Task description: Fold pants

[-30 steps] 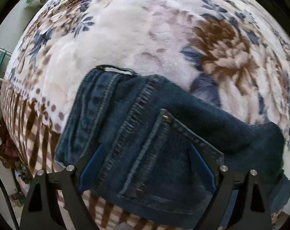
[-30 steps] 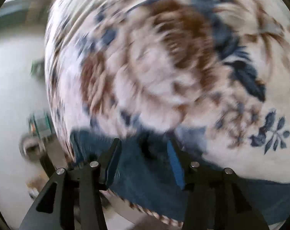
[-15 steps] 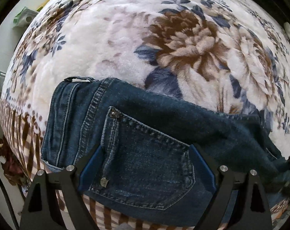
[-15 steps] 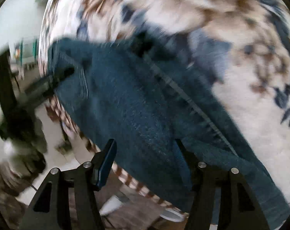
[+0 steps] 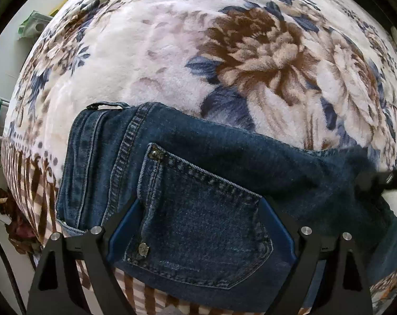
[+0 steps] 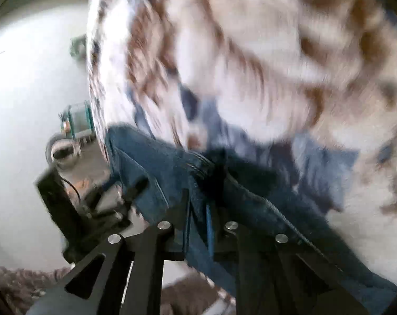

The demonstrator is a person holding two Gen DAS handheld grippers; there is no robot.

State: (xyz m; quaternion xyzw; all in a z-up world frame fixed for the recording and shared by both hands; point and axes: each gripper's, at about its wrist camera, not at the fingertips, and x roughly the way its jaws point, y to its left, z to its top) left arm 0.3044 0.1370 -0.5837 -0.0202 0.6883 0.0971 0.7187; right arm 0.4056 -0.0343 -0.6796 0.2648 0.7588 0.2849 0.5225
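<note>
The dark blue jeans (image 5: pixel 187 173) lie folded along the near edge of a bed covered by a plush floral blanket (image 5: pixel 251 60), waistband and belt loop toward the left, a back pocket (image 5: pixel 198 236) facing up. The left claw (image 5: pixel 201 236) hovers over that pocket with its blue-padded fingers (image 5: pixel 124 228) spread wide to either side, gripping nothing. At the far right of the left wrist view the dark tip of the other tool meets the bunched denim. In the right wrist view, which is smeared by motion blur, the right claw (image 6: pixel 198 225) has its fingers drawn nearly together with a fold of the jeans (image 6: pixel 172 173) pinched between them. A green rack (image 5: pixel 32 25) stands beyond the bed.
</note>
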